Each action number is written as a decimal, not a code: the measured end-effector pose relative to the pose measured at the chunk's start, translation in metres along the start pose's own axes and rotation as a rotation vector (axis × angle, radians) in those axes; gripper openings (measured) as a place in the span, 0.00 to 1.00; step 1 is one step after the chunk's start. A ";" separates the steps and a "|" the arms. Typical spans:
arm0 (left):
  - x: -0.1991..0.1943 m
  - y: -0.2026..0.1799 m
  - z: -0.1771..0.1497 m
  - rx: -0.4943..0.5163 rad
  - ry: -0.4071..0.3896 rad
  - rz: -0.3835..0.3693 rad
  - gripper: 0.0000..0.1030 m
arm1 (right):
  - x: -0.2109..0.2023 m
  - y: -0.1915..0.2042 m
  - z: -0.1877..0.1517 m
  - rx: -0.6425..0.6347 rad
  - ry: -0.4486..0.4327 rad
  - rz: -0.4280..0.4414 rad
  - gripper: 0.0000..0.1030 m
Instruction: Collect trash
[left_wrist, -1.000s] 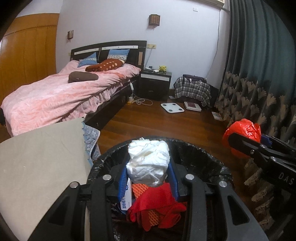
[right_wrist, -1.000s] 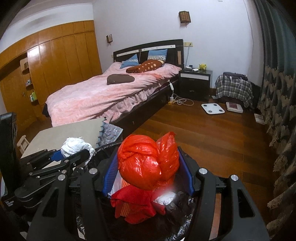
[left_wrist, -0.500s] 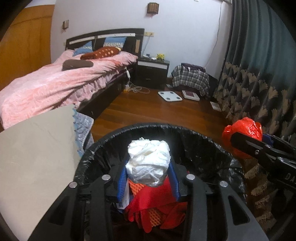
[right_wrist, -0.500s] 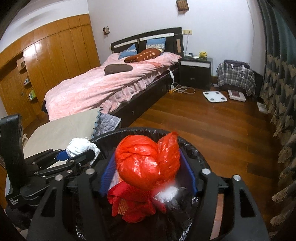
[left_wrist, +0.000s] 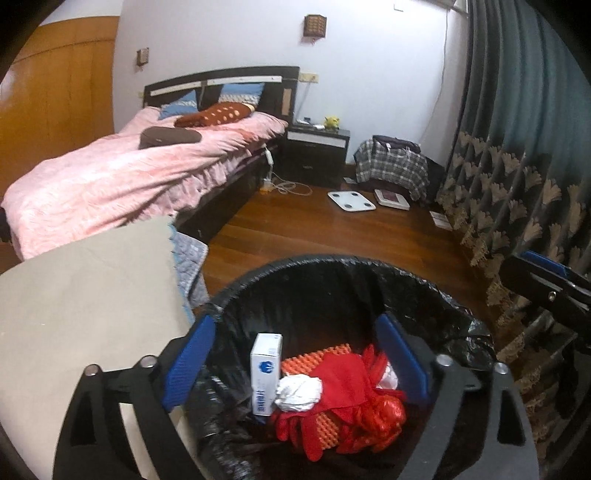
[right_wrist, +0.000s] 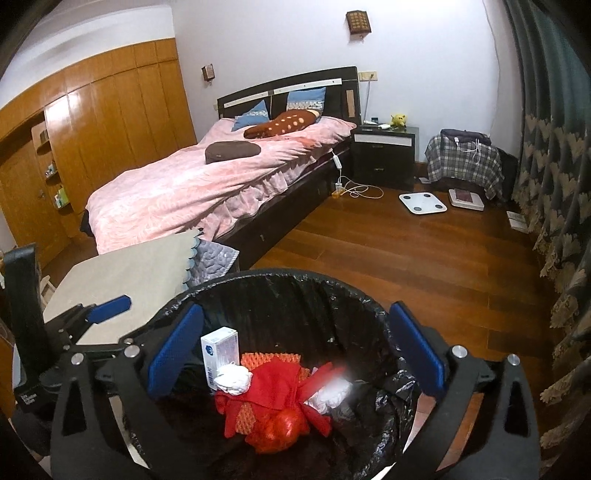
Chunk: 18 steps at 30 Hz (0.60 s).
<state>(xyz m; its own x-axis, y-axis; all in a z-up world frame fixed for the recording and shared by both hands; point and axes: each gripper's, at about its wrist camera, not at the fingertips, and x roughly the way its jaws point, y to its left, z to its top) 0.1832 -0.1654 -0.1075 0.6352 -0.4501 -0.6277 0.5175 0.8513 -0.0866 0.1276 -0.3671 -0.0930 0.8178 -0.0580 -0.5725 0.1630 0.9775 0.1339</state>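
Both grippers, left gripper (left_wrist: 295, 354) and right gripper (right_wrist: 295, 347), have just opened wide, empty; white wad (left_wrist: 298, 392) and red bag (right_wrist: 281, 428) lie below inside the bin (left_wrist: 332, 273)

Below the wide-apart jaws, the bin liner (right_wrist: 354, 295) is thin, shiny black plastic, all crinkled. Inside lie a smooth cardboard box (right_wrist: 219, 354), a crumpled white paper wad (right_wrist: 233, 380) and a glossy red plastic bag (right_wrist: 282, 430). Beyond the jaws, the wooden floor (right_wrist: 406, 251) shines.

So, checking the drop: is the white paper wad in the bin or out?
In: the white paper wad lies on red trash inside the black-lined bin.
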 end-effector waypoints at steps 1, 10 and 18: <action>-0.006 0.003 0.001 -0.001 -0.008 0.011 0.90 | -0.002 0.001 0.001 -0.001 -0.001 0.003 0.95; -0.058 0.026 -0.004 -0.027 -0.057 0.082 0.94 | -0.031 0.022 0.008 -0.018 -0.014 0.038 0.95; -0.100 0.034 -0.017 -0.047 -0.076 0.134 0.94 | -0.052 0.054 0.009 -0.073 -0.013 0.049 0.95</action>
<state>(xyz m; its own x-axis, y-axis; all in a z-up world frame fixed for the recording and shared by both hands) 0.1275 -0.0865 -0.0604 0.7391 -0.3491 -0.5760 0.3991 0.9159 -0.0430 0.0985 -0.3131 -0.0489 0.8308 -0.0113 -0.5564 0.0818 0.9914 0.1019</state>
